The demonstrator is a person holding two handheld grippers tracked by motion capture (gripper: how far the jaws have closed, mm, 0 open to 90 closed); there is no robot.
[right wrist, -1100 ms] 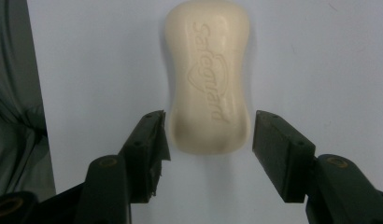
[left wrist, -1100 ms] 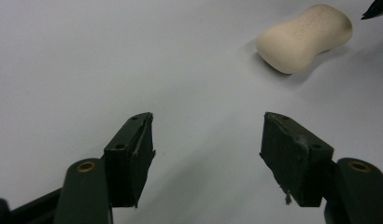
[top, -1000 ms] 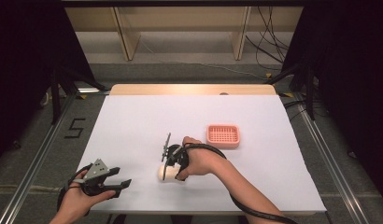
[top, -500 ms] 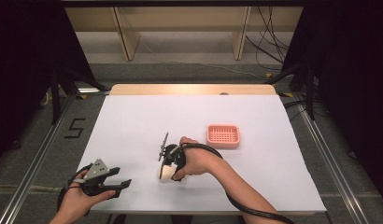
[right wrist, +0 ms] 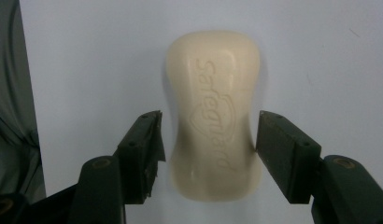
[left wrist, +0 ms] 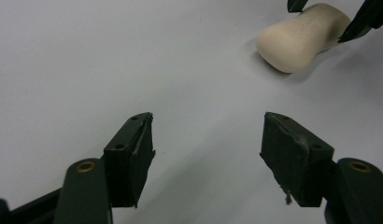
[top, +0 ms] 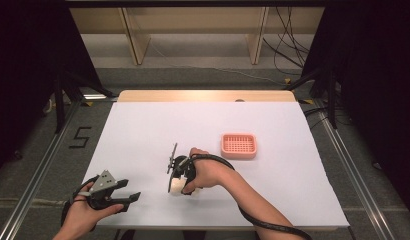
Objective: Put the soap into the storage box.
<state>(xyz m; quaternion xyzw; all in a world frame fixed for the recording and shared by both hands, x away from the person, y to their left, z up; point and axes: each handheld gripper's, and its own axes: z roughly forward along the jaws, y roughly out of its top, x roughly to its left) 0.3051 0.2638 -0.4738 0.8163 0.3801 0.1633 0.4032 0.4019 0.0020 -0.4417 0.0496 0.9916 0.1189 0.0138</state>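
Now, right gripper (right wrist: 208, 140): jaws apart, straddling the soap bar (right wrist: 213, 112) — not clamped.
Soap bar: flat on the white surface (top: 143, 130), near centre.
Left gripper (left wrist: 206, 154): wide open — near left.
Pink tray (top: 238, 145): farther right.

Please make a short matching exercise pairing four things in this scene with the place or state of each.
Things:
1. soap bar
2. pink tray
3. left gripper
4. right gripper

Places or states:
A. open over bare table, near the front left
B. lying flat between two black jaws
C. empty, right of centre
D. jaws straddling the soap, not yet closed

Pairs: 1-B, 2-C, 3-A, 4-D
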